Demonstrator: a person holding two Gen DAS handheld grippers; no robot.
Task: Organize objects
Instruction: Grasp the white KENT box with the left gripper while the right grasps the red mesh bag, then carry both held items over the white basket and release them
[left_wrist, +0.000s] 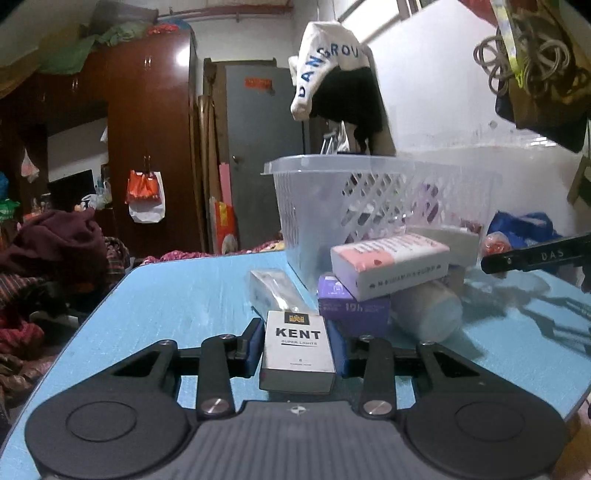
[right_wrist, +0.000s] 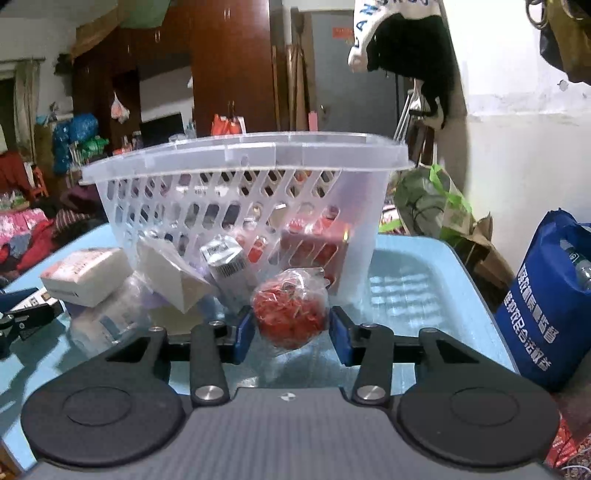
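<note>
My left gripper (left_wrist: 297, 345) has its blue pads against both sides of a white KENT cigarette pack (left_wrist: 297, 354) that rests on the blue table (left_wrist: 173, 295). My right gripper (right_wrist: 291, 328) has its pads on either side of a clear bag of red rubber bands (right_wrist: 290, 310) on the table. A clear plastic basket (right_wrist: 243, 184) stands just behind the bag and holds a red box. The basket also shows in the left wrist view (left_wrist: 332, 199).
A pile lies beside the basket: a pink and white box (left_wrist: 391, 266), a purple box (left_wrist: 351, 302), a clear roll (left_wrist: 428, 310) and a small plastic packet (left_wrist: 273, 291). A blue bag (right_wrist: 546, 306) stands at the table's right edge. Clothes hang above.
</note>
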